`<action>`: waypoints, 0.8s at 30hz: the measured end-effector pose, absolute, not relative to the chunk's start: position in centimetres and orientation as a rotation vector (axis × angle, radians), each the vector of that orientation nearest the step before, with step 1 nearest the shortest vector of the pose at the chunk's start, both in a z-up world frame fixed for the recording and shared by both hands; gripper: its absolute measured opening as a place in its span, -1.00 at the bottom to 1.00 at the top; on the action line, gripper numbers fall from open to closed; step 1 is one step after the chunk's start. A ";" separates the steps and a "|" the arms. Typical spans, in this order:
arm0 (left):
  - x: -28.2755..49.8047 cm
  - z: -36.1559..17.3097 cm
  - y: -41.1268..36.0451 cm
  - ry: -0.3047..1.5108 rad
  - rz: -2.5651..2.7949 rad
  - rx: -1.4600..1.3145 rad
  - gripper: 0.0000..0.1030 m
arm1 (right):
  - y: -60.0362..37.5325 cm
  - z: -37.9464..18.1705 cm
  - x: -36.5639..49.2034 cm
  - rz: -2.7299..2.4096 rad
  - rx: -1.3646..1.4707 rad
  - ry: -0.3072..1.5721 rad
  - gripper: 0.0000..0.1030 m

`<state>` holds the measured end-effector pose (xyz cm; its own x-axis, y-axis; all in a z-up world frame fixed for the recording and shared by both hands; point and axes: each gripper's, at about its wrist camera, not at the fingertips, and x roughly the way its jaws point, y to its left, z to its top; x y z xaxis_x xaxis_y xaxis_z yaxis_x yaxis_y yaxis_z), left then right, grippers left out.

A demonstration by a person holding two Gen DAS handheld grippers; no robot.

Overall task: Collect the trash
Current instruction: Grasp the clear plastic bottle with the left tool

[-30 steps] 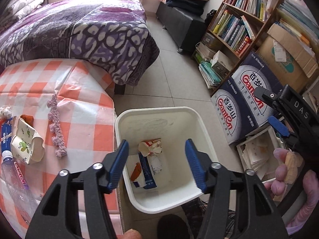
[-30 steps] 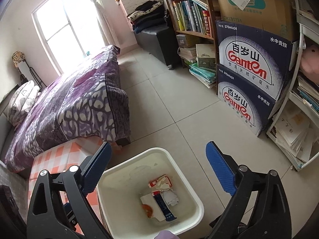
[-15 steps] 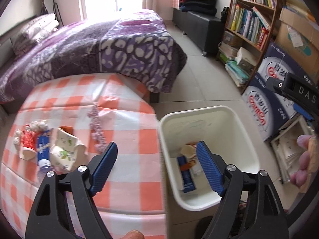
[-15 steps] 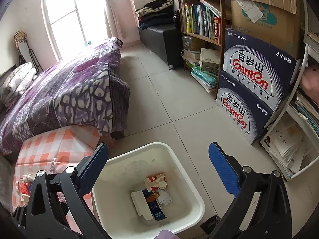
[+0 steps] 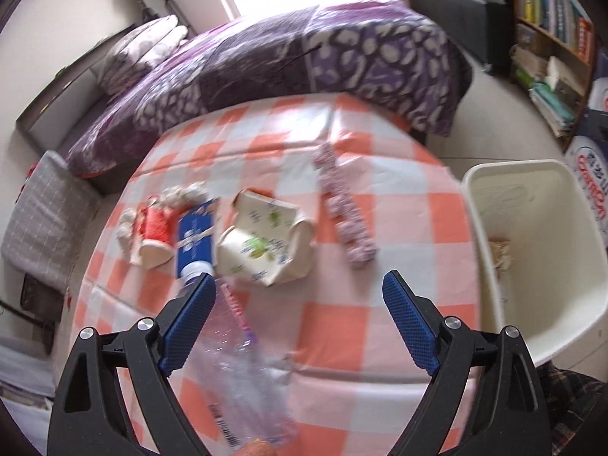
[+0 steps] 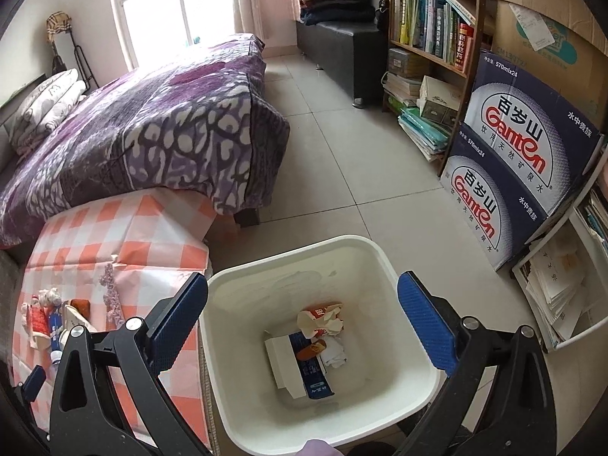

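My left gripper (image 5: 300,296) is open and empty above the checked table (image 5: 342,326). Ahead of it lie a crushed cream carton (image 5: 266,243), a blue tube (image 5: 195,245), a red-and-white doll (image 5: 152,233) and a pink crochet strip (image 5: 344,212). A clear plastic bottle (image 5: 235,361) lies beside the left finger. My right gripper (image 6: 302,315) is open and empty over the white bin (image 6: 380,258), which holds a crumpled wrapper (image 6: 321,317), a blue-and-white box (image 6: 300,364) and an orange scrap (image 6: 311,349). The bin (image 5: 532,197) stands right of the table.
A bed with a purple blanket (image 6: 152,125) stands behind the table. Stacked Ganten water boxes (image 6: 505,167) and a bookshelf (image 6: 429,26) line the right wall. Tiled floor (image 6: 342,144) lies between bed and shelf. A grey cushion (image 5: 41,216) lies left of the table.
My left gripper has swung left from over the bin to over the table and its jaws have widened. My right gripper has stayed over the bin, tilting up slightly.
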<state>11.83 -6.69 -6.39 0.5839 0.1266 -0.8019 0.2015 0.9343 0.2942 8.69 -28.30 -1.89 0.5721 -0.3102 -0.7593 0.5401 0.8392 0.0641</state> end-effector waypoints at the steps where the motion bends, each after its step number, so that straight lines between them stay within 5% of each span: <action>1: 12.0 -6.7 -6.0 0.964 -0.021 0.380 0.69 | -27.9 -2.0 8.9 -0.502 0.300 0.826 0.86; 17: 14.4 -12.1 4.4 1.326 0.104 0.186 0.68 | -19.4 -3.6 13.5 -0.310 0.132 0.878 0.86; 18: 14.4 -12.2 5.0 1.342 0.091 0.164 0.64 | -18.5 -3.8 13.9 -0.281 0.115 0.883 0.86; 20: 14.4 -12.4 6.1 1.371 0.056 0.114 0.25 | -17.1 -4.2 14.5 -0.228 0.084 0.893 0.86; 24: 14.2 -12.2 8.1 1.374 0.016 0.079 0.23 | -13.7 -4.9 15.7 -0.117 0.004 0.908 0.86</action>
<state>14.20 8.09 -12.20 0.1960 0.0576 -0.9789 0.0352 0.9972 0.0657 15.69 -13.73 -4.91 0.6096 -0.0999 -0.7864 0.1031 0.9936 -0.0463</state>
